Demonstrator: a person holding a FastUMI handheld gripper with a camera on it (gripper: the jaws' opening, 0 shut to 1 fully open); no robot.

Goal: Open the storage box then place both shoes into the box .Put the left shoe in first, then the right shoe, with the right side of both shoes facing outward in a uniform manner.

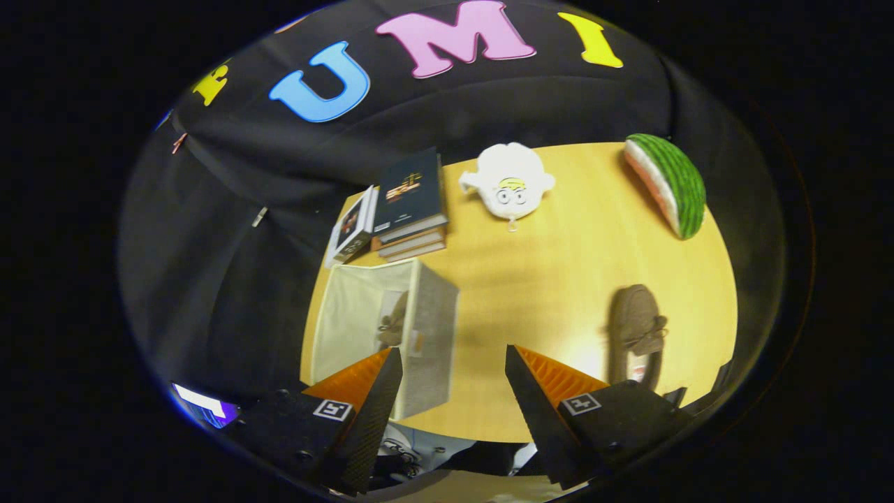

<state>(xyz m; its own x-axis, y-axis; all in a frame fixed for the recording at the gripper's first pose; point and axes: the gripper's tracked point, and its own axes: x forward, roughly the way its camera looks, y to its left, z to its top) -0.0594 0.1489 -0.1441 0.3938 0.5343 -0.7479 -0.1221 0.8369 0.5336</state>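
Ahead, claw (454, 363) agape over table (559, 265) edge.

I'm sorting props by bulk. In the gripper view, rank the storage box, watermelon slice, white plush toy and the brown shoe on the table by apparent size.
1. storage box
2. watermelon slice, white plush toy and brown shoe: too alike to rank.

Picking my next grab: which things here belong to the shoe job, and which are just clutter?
Job:
storage box, open, one shoe inside
brown shoe on the table
gripper, fingers apart, holding nothing

Lying about:
stack of books
white plush toy
watermelon slice
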